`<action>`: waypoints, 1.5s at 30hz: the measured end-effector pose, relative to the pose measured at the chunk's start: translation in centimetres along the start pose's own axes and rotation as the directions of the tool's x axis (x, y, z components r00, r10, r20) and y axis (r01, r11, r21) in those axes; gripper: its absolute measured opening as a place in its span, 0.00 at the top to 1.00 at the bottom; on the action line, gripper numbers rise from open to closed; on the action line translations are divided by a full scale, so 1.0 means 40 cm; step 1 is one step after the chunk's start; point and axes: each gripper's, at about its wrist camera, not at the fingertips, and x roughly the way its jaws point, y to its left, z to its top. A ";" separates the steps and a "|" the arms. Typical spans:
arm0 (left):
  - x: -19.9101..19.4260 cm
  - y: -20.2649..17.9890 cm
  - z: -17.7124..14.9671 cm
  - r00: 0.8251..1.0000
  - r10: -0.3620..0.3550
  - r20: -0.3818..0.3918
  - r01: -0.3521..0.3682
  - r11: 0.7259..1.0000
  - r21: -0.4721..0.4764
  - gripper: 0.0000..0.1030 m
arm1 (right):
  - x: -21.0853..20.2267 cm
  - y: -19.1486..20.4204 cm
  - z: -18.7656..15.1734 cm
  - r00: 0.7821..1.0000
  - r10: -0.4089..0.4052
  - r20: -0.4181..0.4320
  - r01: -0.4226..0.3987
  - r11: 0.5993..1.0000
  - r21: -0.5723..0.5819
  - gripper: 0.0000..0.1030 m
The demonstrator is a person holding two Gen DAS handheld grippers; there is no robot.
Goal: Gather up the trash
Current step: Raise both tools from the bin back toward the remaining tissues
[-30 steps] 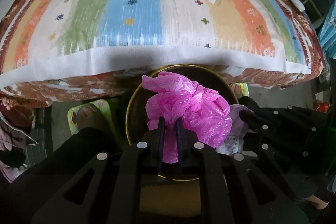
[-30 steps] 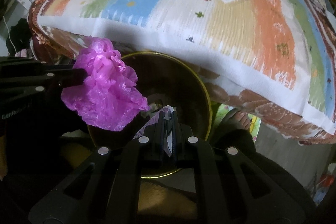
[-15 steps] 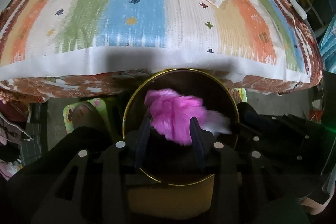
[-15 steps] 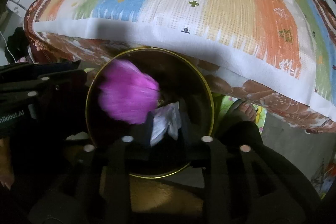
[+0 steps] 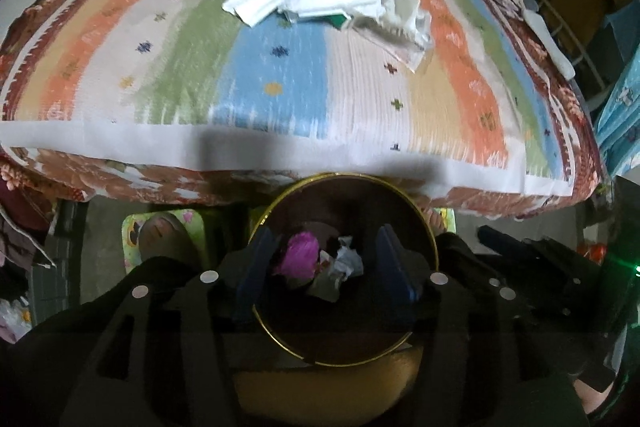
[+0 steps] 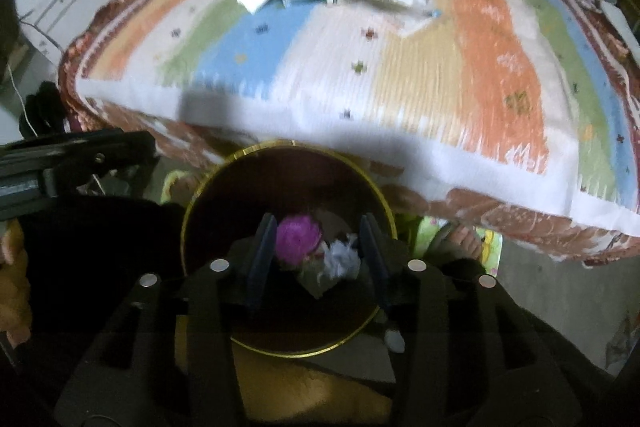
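**Over the bin: both grippers hanging with jaws parting and nothing between them**

Below both grippers a round bin with a gold rim is standing on the floor, just in front of the edge of a bed covered with a striped blanket; the left gripper is pointing steeply down over the bin's mouth, its jaws opening, nothing held between them; down at the bottom of the bin, seen through the gap between its fingers, a crumpled pink plastic bag is lying touching a crumpled white paper, both well apart from the pads; the right gripper is likewise hanging over the bin, its jaws opening and gripping nothing, with the same pink bag and white paper lying far beneath it inside the bin; in the left wrist view the right gripper's black body is showing just beside the bin on the right; farther off, in the middle of the blanket, a cluster of white wrappers and tissue is lying, with a green-printed packet among them, well apart from both grippers; a foot on a patterned slipper is resting on the floor left of the bin.
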 end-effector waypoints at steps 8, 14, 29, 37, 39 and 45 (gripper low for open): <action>-0.076 0.014 0.020 0.994 -0.034 0.104 0.034 0.999 0.001 0.30 | -0.073 -0.002 0.019 0.991 0.009 0.136 -0.008 1.000 -0.012 0.46; -0.114 0.016 0.054 0.984 0.014 0.175 -0.018 1.000 0.022 0.27 | -0.107 -0.001 0.040 0.978 0.014 0.206 -0.010 1.000 -0.022 0.41; -0.116 0.055 0.177 0.964 0.139 0.226 -0.153 0.987 0.043 0.11 | -0.144 -0.001 0.143 0.959 0.042 0.282 -0.031 0.999 -0.041 0.16; -0.085 0.092 0.274 0.957 0.192 0.217 -0.204 0.978 0.035 0.06 | -0.124 -0.019 0.204 0.961 0.067 0.267 -0.068 0.998 -0.002 0.09; -0.070 0.103 0.296 0.964 0.175 0.201 -0.185 0.982 0.030 0.06 | -0.116 -0.018 0.220 0.962 0.069 0.265 -0.071 0.997 -0.002 0.09; -0.023 0.112 0.341 0.959 0.204 0.198 -0.217 0.975 0.043 0.06 | -0.079 -0.026 0.270 0.964 0.086 0.251 -0.096 0.995 0.026 0.09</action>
